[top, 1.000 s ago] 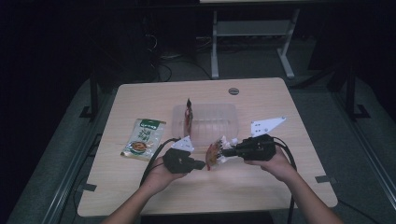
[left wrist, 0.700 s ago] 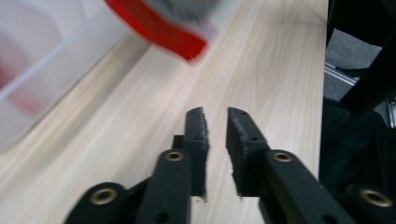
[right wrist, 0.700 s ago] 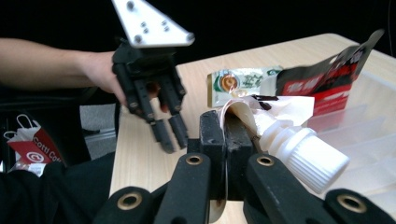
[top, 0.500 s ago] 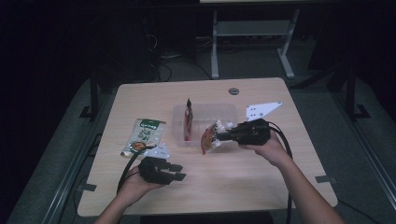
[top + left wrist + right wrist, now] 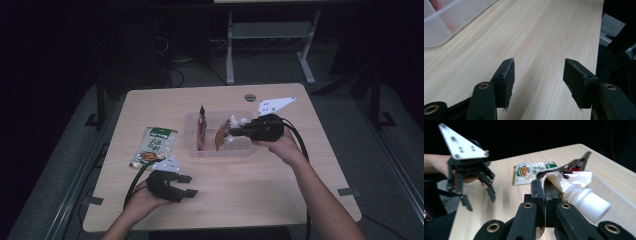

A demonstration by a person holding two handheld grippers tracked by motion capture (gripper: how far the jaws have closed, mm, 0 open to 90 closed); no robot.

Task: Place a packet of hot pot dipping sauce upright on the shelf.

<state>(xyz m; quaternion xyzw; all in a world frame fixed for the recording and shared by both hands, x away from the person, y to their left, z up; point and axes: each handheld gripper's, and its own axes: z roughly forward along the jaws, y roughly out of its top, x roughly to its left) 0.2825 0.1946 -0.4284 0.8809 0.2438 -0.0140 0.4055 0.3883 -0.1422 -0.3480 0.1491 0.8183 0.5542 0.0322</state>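
My right gripper is shut on a spouted pouch and holds it over the clear plastic bin at the table's middle. In the right gripper view the jaws pinch the pouch's pale edge, with its white screw cap to their right. Another reddish pouch stands upright in the bin. My left gripper rests near the front left edge; its jaws have just been opening and have only bare wood between them.
A green food packet lies flat on the wooden table left of the bin, also in the right gripper view. The bin's corner sits ahead of the left gripper. A round grommet is at the back.
The left gripper let go of the pouch, opened and drew back to the front left. The right gripper carried the pouch away from the front and over the bin.
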